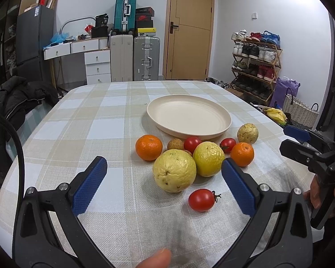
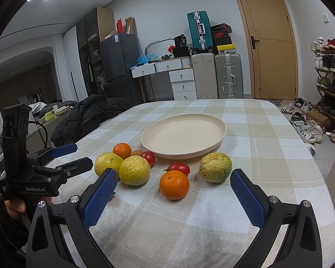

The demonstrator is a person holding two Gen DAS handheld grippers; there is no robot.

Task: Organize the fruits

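An empty cream plate (image 1: 223, 114) (image 2: 222, 127) sits mid-table. In front of it lie three yellow guavas (image 1: 174, 170) (image 2: 134, 170), two oranges (image 1: 148, 147) (image 2: 174, 184), cherry tomatoes (image 1: 201, 199) (image 2: 178, 168) and a small brown longan (image 1: 175, 144). My left gripper (image 1: 164, 167) is open, just above the table, with the nearest guava between its fingers' line. My right gripper (image 2: 173, 178) is open, with an orange just ahead between its fingers. The right gripper also shows in the left wrist view (image 1: 294, 141), and the left gripper in the right wrist view (image 2: 76, 156).
A checked tablecloth (image 1: 82, 120) covers the table. A black jacket (image 1: 17, 98) lies at its left edge. Suitcases (image 1: 146, 58), drawers, a door and a shoe rack (image 1: 254, 67) stand behind.
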